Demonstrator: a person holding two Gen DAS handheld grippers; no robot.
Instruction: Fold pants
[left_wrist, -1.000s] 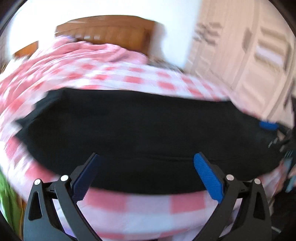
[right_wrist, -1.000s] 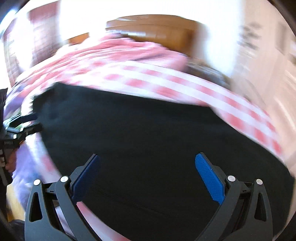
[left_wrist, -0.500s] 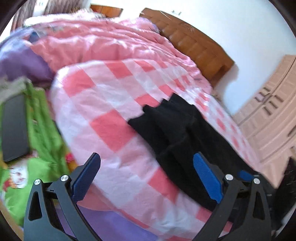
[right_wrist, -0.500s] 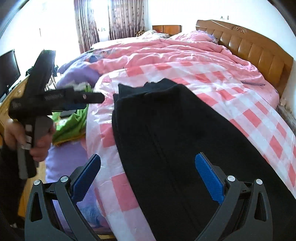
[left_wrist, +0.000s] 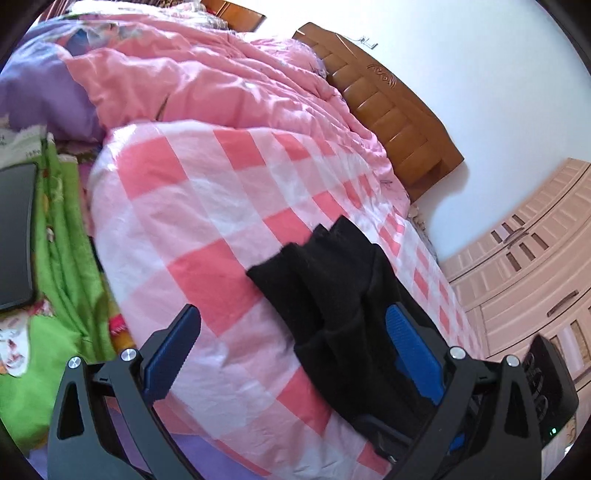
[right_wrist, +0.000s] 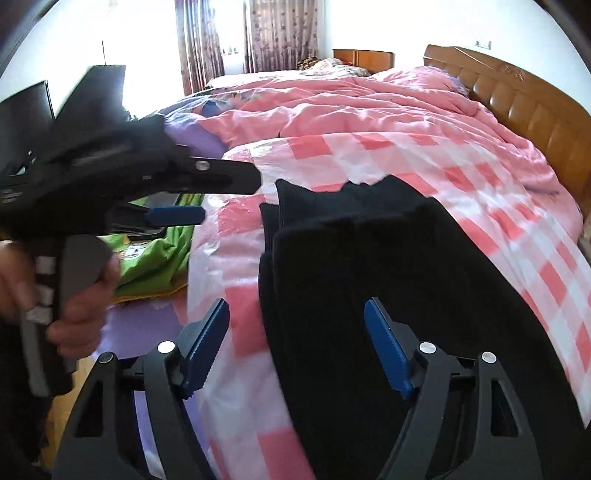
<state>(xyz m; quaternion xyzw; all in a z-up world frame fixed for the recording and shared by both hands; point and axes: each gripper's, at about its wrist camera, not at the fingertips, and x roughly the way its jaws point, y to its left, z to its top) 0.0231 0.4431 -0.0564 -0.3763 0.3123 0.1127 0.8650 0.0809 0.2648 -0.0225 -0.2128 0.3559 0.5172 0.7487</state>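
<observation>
- Since the earlier frames, both claws have been swung from over the middle of the long black knit pants (right_wrist: 369, 280) to their cuff end.
- Pants are laid lengthwise on the pink-and-white checked quilt (left_wrist: 207, 206) of the bed, legs stacked.
- Right claw (right_wrist: 295, 343): jaws have just been closing, part-open; the pants' edge lies between them, not pinched.
- Left claw (left_wrist: 295, 354): spread wide, nothing held, poised at the cuffs.
- Judged: cuffs about to be gripped for a lengthwise fold.
</observation>
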